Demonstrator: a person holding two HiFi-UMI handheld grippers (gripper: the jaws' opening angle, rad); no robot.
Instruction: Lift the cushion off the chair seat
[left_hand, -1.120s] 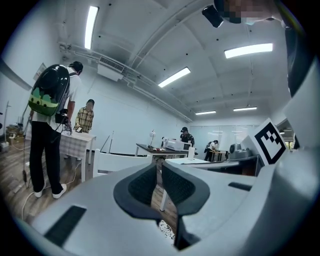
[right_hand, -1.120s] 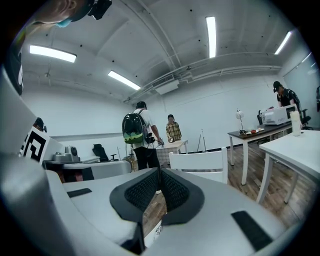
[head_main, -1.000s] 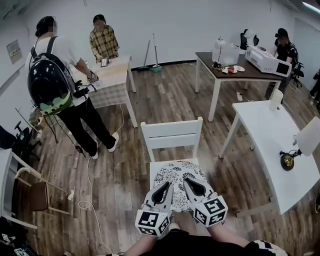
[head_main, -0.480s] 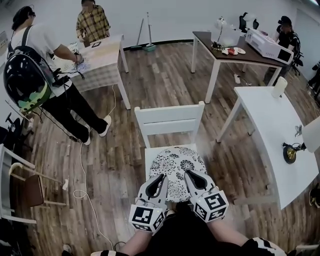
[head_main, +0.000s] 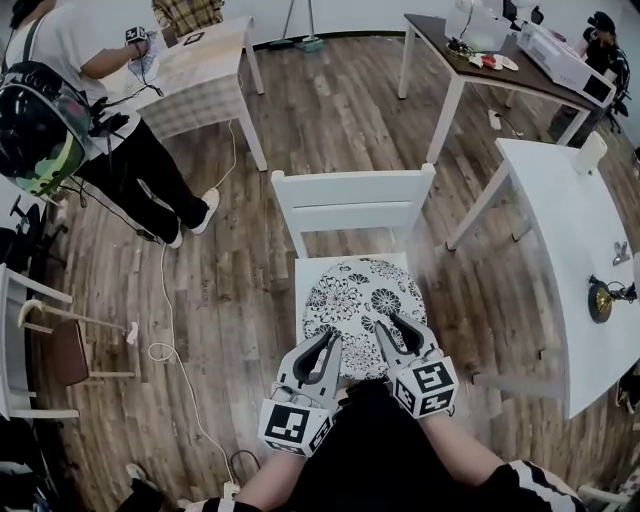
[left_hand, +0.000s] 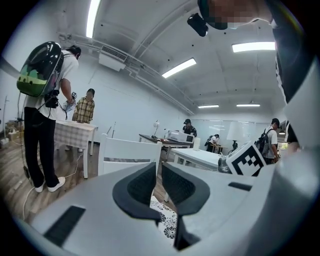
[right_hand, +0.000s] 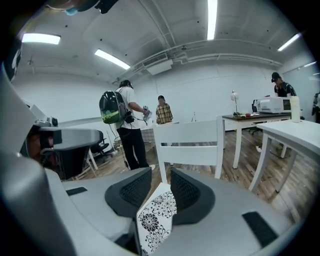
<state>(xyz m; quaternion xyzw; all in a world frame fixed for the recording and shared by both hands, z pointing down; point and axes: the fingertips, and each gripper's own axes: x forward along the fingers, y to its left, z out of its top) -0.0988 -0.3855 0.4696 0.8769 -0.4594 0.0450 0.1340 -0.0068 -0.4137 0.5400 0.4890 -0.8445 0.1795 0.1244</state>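
The person is at the grasping step, stooped over the white chair (head_main: 352, 200) with both tools down at the near rim of the cushion (head_main: 362, 300), which lies flat on the seat (head_main: 302, 268), not yet raised; the right gripper (head_main: 396, 328) has its jaws opening, and the rim of the cushion stands up between its pads (right_hand: 135, 192), nearer one than the other, with nothing I'd call a squeeze on it; the left gripper (head_main: 330, 342) has its fingers (left_hand: 137, 187) nearly pressed together, just a slit between them and nothing in it, the cushion lying just below and beyond their tips; to my eye the next move calls for the right pair to close firmly on that rim and the left pair to spread and take the rim beside it, then for both to rise evenly so the cushion comes off level rather than drooping; the cushion is round, thin and soft-looking, white cloth printed with black flowers, limp enough to fold at its edge; the chair looks like painted wood, hard and smooth, its slatted back standing beyond the fingertips; the pads are dark, rubbery-looking and finely gridded; plank flooring (head_main: 250, 260) runs beneath it all.
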